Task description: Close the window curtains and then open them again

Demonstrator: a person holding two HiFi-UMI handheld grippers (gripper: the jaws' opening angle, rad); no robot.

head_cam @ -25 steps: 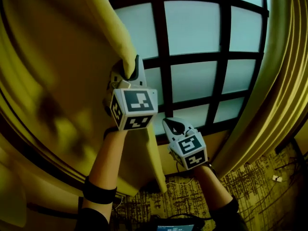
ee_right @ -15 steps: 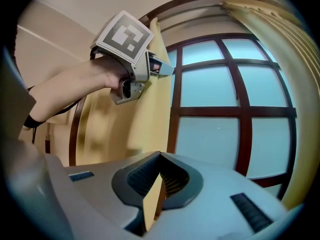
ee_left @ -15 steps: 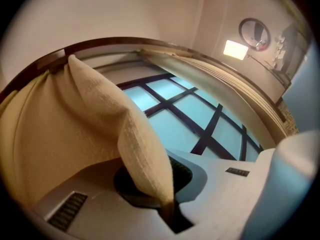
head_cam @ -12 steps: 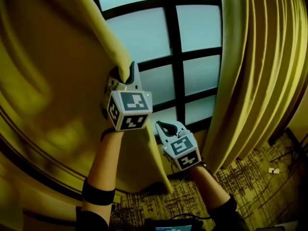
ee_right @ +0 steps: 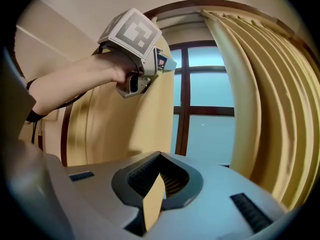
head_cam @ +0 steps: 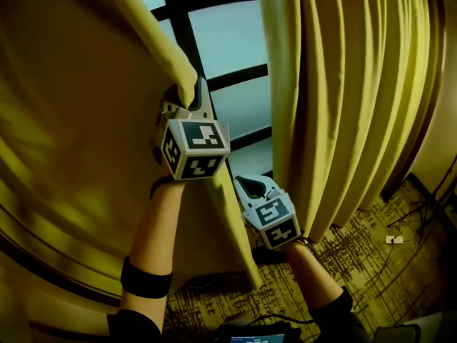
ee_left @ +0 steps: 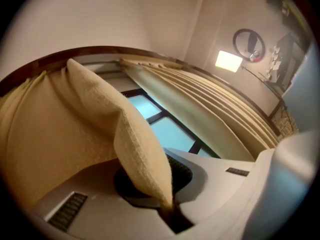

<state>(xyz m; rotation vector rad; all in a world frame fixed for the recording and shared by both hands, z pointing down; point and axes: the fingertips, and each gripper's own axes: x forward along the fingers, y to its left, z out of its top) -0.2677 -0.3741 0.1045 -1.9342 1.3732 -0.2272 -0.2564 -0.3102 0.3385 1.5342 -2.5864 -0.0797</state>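
Observation:
The left yellow curtain [head_cam: 78,141] fills the left of the head view. Its leading edge is pinched high up in my left gripper [head_cam: 191,97], which is shut on a fold of the cloth [ee_left: 135,144]. Lower on the same edge, my right gripper [head_cam: 251,187] is shut on a thin strip of the fabric [ee_right: 153,204]. The right curtain [head_cam: 343,98] hangs in pleats close to both grippers. Between the two curtains a narrow strip of the dark-barred window [head_cam: 232,48] shows. In the right gripper view the left gripper's marker cube [ee_right: 132,33] is up left, in front of the window [ee_right: 205,114].
Patterned carpet [head_cam: 364,270] lies below the curtains, with cables and a small white plug [head_cam: 393,239] at the right. A device with a lit screen [head_cam: 250,334] is at the bottom edge. A wall lamp [ee_left: 228,61] and a round mirror [ee_left: 248,43] are off to the right.
Both grippers have carried the left curtain's edge to the right. The open stretch of window has shrunk from several panes wide to a narrow strip, and the right curtain now hangs close.

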